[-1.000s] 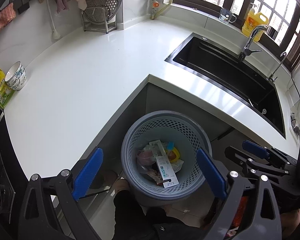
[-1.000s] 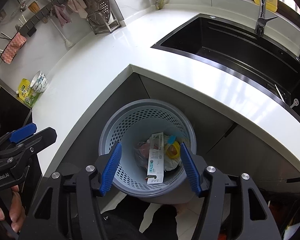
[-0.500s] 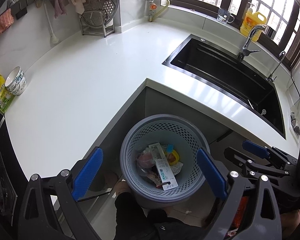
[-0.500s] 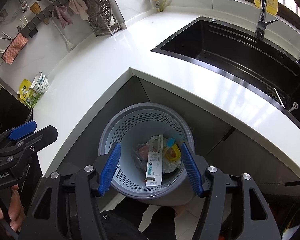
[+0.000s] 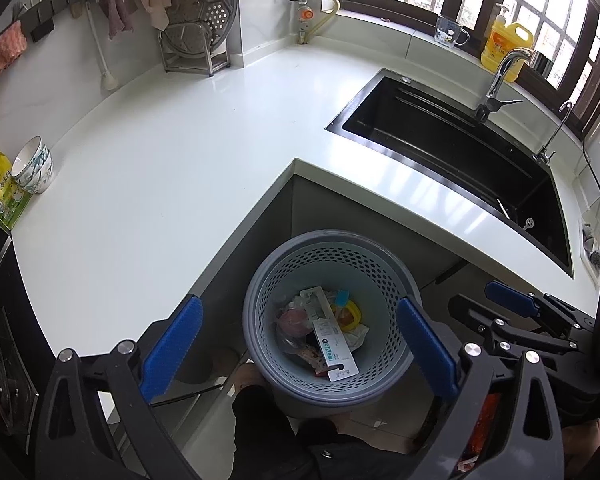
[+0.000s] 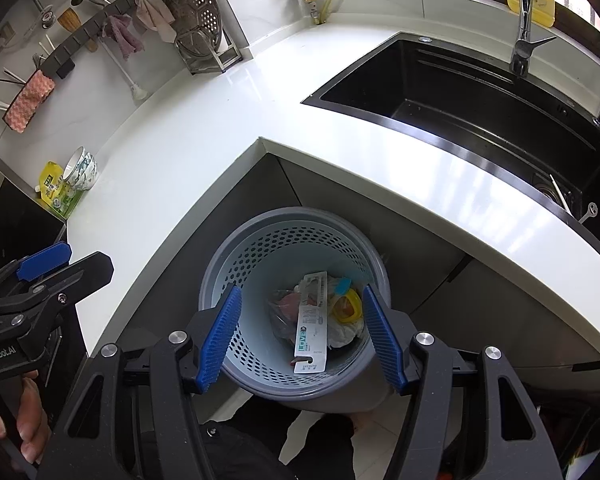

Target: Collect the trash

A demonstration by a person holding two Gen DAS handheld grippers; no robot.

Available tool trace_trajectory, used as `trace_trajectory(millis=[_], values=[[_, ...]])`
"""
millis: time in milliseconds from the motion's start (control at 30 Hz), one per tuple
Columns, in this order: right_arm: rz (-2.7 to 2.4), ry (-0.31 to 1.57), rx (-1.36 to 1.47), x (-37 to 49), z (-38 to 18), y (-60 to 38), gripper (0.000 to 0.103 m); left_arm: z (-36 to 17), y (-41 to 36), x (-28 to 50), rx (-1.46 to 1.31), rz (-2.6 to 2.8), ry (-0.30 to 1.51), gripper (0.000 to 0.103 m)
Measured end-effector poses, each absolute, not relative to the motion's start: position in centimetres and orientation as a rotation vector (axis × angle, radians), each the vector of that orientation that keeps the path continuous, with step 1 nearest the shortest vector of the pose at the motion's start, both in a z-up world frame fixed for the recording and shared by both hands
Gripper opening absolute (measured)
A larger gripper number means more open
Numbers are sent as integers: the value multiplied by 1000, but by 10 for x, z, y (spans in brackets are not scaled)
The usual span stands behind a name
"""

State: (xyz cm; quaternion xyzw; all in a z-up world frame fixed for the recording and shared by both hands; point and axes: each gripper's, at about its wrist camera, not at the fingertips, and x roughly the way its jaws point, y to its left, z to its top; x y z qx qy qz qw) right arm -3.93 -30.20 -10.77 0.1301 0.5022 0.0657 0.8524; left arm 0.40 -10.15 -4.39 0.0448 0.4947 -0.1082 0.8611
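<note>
Blue rubber pads on both pairs of fingers stand wide apart, nothing between them. Right gripper point(image 6: 300, 336) hangs directly over the grey perforated basket point(image 6: 236, 248); its pads frame the basket's mouth without touching the rim. Left gripper point(image 5: 300, 348) is held at a similar height, just beside the right one, with the same basket point(image 5: 260, 276) between its pads in view.

Trash sits at the bottom of the basket: a long white carton point(image 6: 311, 330) leaning up the near wall, a yellow ring-shaped piece point(image 6: 347, 307), crumpled white paper point(image 6: 346, 334), and a pinkish bag point(image 6: 286, 306). Basket stands on the floor in the inside corner below the white table point(image 5: 160, 168). Table surface shows no loose trash that I can see; bowls point(image 5: 34, 166) and a green packet point(image 5: 0, 192) sit at its far left edge, black sink point(image 5: 452, 152) to the right.

Risks, as I judge them:
- Carton leans high; a careless sweep of the right pads could tip it out.
- Lowering either gripper off-centre would catch the rim and shove the light basket along the floor.
- The two grippers are close; turning toward the table could knock them together.

Change against a second ago: both views have drawn back slightly and tilted up, so the basket sits a little lower and smaller in frame and more of the wall shows. Contents unmoved. Finger opening unchanged.
</note>
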Motion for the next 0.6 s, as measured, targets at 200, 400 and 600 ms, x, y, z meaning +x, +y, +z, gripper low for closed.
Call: trace_trajectory(millis=[200, 400, 600], values=[[140, 1055, 273, -39, -108, -299, 60, -43, -99, 4, 101, -211, 1032, 96], [139, 1055, 273, -40, -108, -299, 60, -40, -98, 2, 113, -203, 1017, 96], [140, 1057, 275, -40, -108, -299, 60, -40, -98, 1, 116, -207, 1019, 96]])
